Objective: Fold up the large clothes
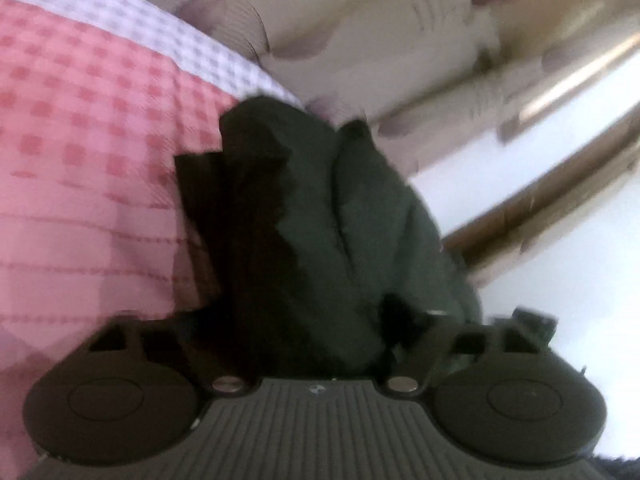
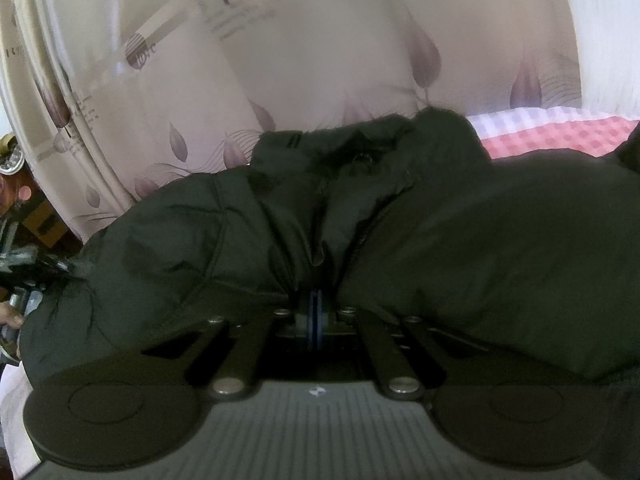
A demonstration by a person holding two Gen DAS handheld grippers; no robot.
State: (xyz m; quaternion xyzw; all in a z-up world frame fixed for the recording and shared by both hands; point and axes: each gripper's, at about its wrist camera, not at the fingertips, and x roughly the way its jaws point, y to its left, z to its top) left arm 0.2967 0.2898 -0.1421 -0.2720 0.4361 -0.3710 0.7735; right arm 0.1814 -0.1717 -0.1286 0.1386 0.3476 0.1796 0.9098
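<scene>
A home bedroom: checked bedspread [image 1: 88, 120], leaf-print curtain [image 2: 320, 80].

Soft daylight, glare at the left view's right edge; motion blur there, fisheye bending both.

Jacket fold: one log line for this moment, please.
right claw: shut on jacket | left claw: jacket between fingers, grip unclear | bed cover: beneath

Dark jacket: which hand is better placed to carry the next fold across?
Likely left. The right gripper sits shut, pinching the dark jacket and anchoring it. The left gripper has jacket fabric between spread fingers, beside the checked bedcover.
</scene>
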